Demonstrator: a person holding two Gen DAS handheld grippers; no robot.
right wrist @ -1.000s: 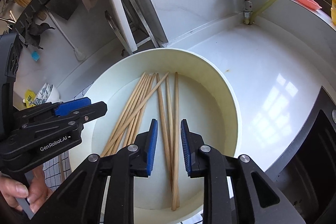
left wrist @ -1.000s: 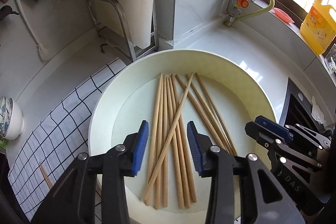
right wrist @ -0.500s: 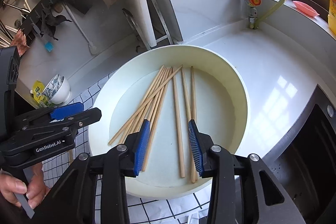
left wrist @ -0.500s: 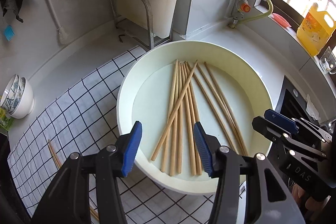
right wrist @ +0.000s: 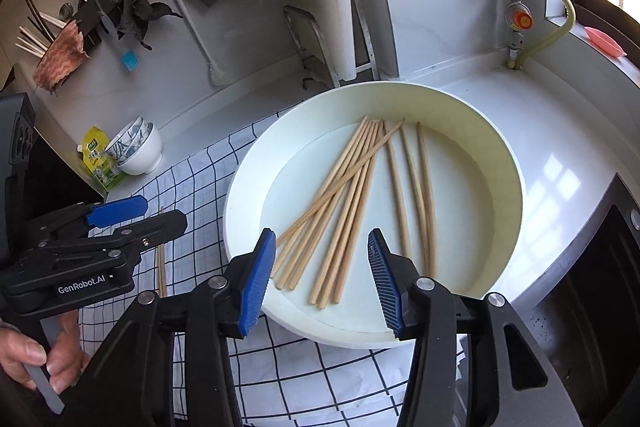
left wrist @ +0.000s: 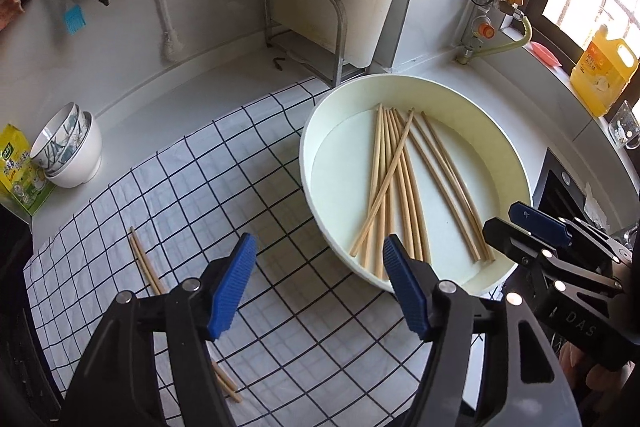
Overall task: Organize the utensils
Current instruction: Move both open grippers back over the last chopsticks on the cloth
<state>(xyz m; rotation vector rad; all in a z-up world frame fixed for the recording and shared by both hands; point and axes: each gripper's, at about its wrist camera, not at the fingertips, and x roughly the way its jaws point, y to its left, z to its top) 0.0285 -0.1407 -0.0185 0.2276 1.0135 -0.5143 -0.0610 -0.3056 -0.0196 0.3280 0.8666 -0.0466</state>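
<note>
Several wooden chopsticks [left wrist: 394,183] lie in a round white basin [left wrist: 460,95]; they also show in the right wrist view [right wrist: 352,195], in the basin [right wrist: 472,107]. A pair of chopsticks [left wrist: 146,263] lies on the checked cloth [left wrist: 192,187], left of the basin. My left gripper [left wrist: 320,279] is open and empty, above the cloth at the basin's near left rim. My right gripper [right wrist: 324,275] is open and empty, above the basin's near rim. Each gripper shows in the other's view: the right one [left wrist: 536,227] and the left one [right wrist: 120,219].
Stacked bowls [left wrist: 70,147] and a yellow-green packet [left wrist: 18,171] stand at the far left. A metal rack [left wrist: 304,23] and white board stand behind the basin. A yellow oil bottle [left wrist: 602,67] is on the windowsill. A dark hob [right wrist: 592,267] lies right.
Both grippers have pulled back and up from inside the basin and opened wider. The left one has shifted left over the cloth. The chopsticks have not moved.
</note>
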